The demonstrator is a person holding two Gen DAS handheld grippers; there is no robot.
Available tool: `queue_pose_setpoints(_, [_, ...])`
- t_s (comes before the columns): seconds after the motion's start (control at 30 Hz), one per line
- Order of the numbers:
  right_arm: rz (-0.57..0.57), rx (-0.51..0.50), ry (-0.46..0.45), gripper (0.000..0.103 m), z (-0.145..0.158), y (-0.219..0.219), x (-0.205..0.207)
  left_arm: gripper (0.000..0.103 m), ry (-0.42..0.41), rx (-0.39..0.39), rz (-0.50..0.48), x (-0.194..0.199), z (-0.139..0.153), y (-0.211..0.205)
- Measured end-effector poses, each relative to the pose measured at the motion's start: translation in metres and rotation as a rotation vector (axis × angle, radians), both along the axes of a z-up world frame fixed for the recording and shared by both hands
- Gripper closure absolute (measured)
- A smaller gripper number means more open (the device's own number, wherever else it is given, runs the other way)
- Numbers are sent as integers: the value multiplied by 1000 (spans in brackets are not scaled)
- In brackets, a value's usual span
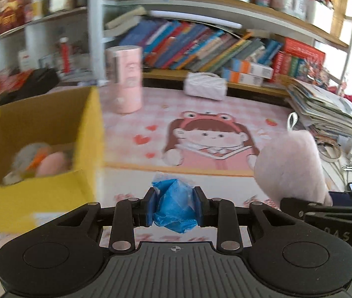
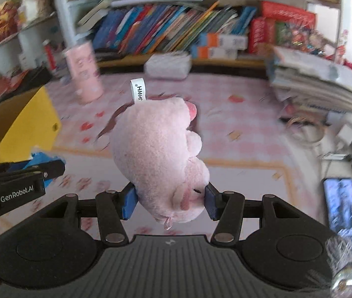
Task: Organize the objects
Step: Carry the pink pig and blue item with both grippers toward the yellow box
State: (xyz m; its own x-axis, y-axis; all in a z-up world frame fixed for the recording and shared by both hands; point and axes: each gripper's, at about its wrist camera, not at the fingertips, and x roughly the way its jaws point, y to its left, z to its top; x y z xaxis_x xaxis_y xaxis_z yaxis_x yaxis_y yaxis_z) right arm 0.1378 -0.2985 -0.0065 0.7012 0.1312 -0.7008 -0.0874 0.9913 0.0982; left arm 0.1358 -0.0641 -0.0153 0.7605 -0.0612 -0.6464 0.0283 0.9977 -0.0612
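Table has a pink cartoon mat across its middle. Yellow cardboard box sits toward the table's left edge, soft toys inside. Pink plush toy is off the mat, clamped between the right gripper pads, white tag up. Left gripper is nearly closed, pinching a crumpled blue plastic bag above the table's front edge, just right of the box.

One yellow cardboard box holds at least three soft toys, too blurred to count surely. Beside the box: one blue plastic wad, one pink plush, one pink canister.
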Motion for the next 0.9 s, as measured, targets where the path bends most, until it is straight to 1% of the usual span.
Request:
queue_pose_setpoints(0.13, [69, -13, -11, 52, 5, 42, -16, 74, -23, 7, 36, -26, 5, 32])
queue_pose_setpoints(0.37, [159, -29, -10, 52, 9, 117, -51, 74, -11, 1, 111, -73, 7, 96])
queue_pose_setpoints(0.67, [235, -31, 12, 52, 6, 208, -108, 74, 11, 2, 196, -134, 8, 180])
queue_pose_setpoints(0.9, [279, -22, 28, 52, 1, 263, -143, 74, 4, 12, 235, -173, 9, 224])
